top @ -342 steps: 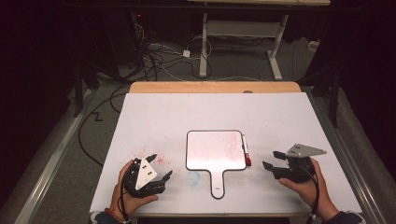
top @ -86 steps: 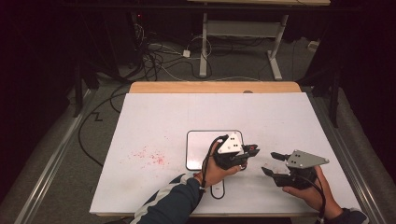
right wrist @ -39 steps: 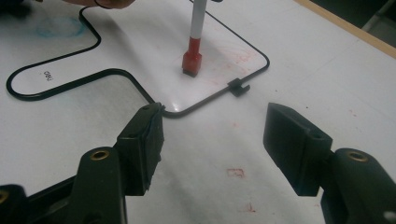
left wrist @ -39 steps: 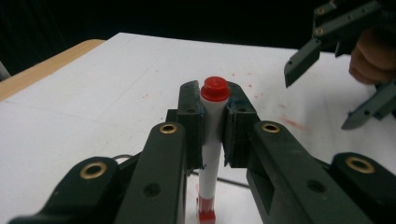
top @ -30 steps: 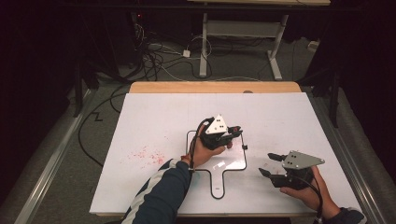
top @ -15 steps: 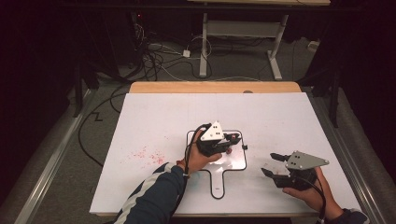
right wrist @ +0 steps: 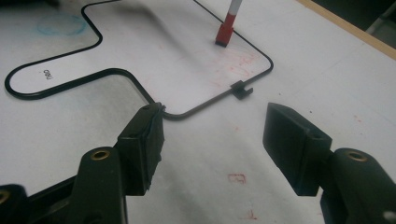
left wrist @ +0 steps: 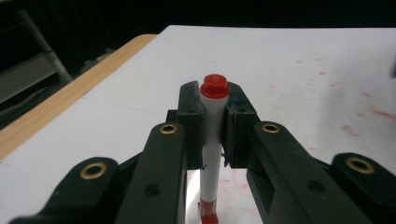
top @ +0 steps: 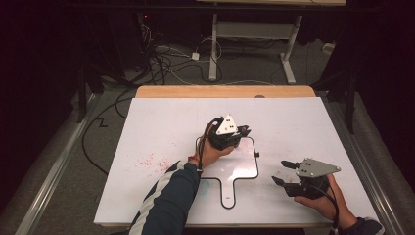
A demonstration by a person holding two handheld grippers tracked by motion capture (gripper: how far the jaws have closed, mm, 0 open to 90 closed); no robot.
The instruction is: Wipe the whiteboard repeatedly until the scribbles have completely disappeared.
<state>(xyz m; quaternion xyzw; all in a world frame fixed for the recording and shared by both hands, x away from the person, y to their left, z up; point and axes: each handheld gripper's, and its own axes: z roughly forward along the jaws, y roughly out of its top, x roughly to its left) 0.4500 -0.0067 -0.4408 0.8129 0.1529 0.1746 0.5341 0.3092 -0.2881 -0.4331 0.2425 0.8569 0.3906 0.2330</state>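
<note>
The left hand-held gripper [top: 240, 133] sits over the upper left part of the small whiteboard [top: 244, 169] and pinches a marker [left wrist: 213, 140] between its pads. In the left gripper view the marker stands upright between the two black jaws, its white barrel clamped on both sides, its red end cap just above the pad tops and its red lower end pointing down at the board. In the right gripper view the same marker's red lower end [right wrist: 225, 31] meets the board surface near the far corner, above faint red smears. The whiteboard lies flat in the middle of the table [top: 161, 122], a white panel with a thin black rim, a handle-like tab toward the person and a small black clip [right wrist: 241, 89] on its right edge. The right hand-held gripper [top: 283, 172] rests in the person's right hand near the table's front right corner, just beside the board's right edge, with its jaws spread and nothing between them; in its own view the left pad lies close to the board's rim. Red specks mark the table left of the board, and a faint blue ring [right wrist: 58, 24] shows near the tab. The left sleeve, dark with white stripes, comes in from the front edge.
</note>
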